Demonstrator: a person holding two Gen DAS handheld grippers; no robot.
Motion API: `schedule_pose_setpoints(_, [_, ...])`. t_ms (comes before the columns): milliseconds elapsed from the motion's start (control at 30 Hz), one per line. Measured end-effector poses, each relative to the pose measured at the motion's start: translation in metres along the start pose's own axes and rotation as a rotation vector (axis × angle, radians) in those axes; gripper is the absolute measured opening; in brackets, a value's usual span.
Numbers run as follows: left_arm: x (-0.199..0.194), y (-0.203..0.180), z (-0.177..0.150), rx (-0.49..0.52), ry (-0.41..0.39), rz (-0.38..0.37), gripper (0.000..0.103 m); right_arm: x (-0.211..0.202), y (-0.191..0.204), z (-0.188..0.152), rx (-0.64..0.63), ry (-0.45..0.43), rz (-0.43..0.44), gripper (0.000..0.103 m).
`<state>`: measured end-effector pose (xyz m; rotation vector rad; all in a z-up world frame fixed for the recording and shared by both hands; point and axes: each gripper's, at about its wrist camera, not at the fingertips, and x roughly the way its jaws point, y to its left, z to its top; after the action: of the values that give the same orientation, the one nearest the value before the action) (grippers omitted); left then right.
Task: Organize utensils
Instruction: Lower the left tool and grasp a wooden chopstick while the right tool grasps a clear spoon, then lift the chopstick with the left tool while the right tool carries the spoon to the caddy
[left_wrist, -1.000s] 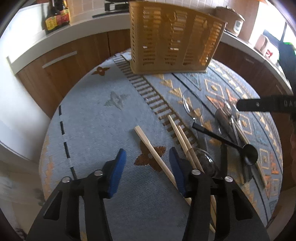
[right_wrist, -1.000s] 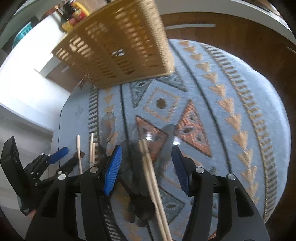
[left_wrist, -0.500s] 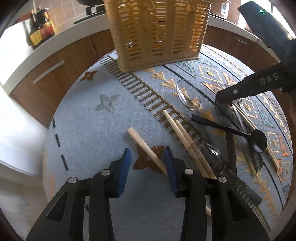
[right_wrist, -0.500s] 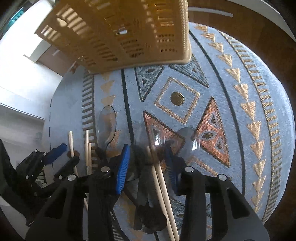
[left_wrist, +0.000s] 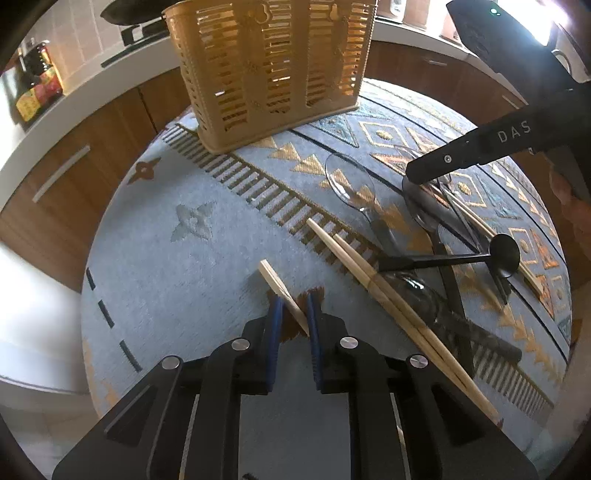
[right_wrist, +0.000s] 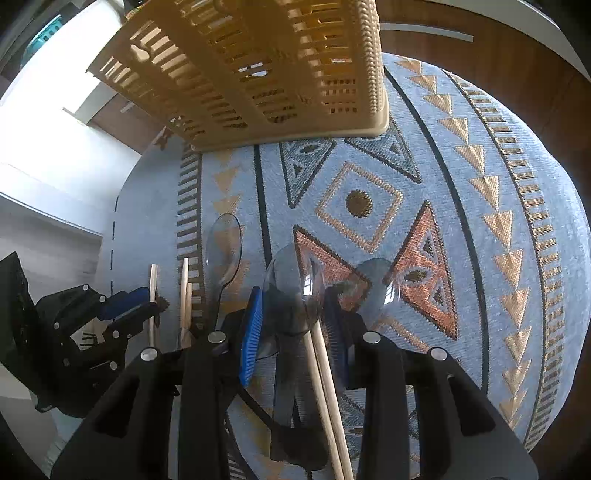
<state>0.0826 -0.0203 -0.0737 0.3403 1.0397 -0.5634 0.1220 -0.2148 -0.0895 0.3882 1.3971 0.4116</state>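
Observation:
My left gripper (left_wrist: 293, 308) is shut on a single wooden chopstick (left_wrist: 275, 280) lying on the patterned cloth; it also shows in the right wrist view (right_wrist: 127, 304). A chopstick pair (left_wrist: 373, 280) lies to its right beside clear plastic spoons (left_wrist: 349, 181) and a black spoon (left_wrist: 502, 254). My right gripper (right_wrist: 295, 325) straddles a clear spoon (right_wrist: 291, 291) and a chopstick pair (right_wrist: 325, 380), its jaws narrowed but not touching them. The tan slotted utensil basket (left_wrist: 269, 70) stands at the far side, also in the right wrist view (right_wrist: 266, 70).
A round table covered by a blue patterned cloth (left_wrist: 177, 192). Brown cabinets and a white counter (left_wrist: 74, 99) with sauce bottles (left_wrist: 35, 88) lie behind. The right gripper's body (left_wrist: 480, 147) hangs over the spoons.
My left gripper moved forward and closed on the single chopstick. My right gripper moved forward over the spoon and chopsticks and narrowed its jaws.

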Motion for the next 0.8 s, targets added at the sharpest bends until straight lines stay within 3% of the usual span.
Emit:
schedule_pose_setpoints(33, [0.002, 0.0, 0.001, -0.009, 0.02, 0.0, 0.026, 0.001, 0.0, 0.0, -0.003, 0.003, 0.004, 0.03])
schedule_pose_setpoints(200, [0.004, -0.011, 0.007, -0.025, 0.088, 0.052, 0.025, 0.006, 0.008, -0.003, -0.032, -0.002, 0.004, 0.03])
schedule_pose_setpoints(233, [0.005, -0.012, 0.008, -0.031, 0.093, 0.064, 0.024, 0.006, 0.009, -0.003, -0.04, -0.007, 0.006, 0.03])
schedule_pose_setpoints(333, [0.003, -0.016, 0.007, -0.052, 0.079, 0.068, 0.007, -0.001, 0.014, -0.006, -0.072, -0.037, 0.006, 0.03])
schedule_pose_setpoints(400, [0.003, -0.019, 0.005, -0.051, 0.054, 0.091, 0.005, -0.009, 0.018, -0.008, -0.103, -0.069, 0.016, 0.03])
schedule_pose_setpoints(467, [-0.004, -0.016, 0.001, -0.092, -0.013, 0.043, 0.003, -0.021, 0.023, -0.014, -0.155, -0.134, 0.034, 0.03])
schedule_pose_setpoints(667, [-0.051, -0.003, -0.002, -0.223, -0.321, -0.034, 0.003, -0.051, 0.03, -0.029, -0.23, -0.3, 0.087, 0.03])
schedule_pose_setpoints(800, [-0.087, -0.005, 0.002, -0.263, -0.516, -0.04, 0.003, -0.075, 0.039, -0.043, -0.292, -0.436, 0.115, 0.03])
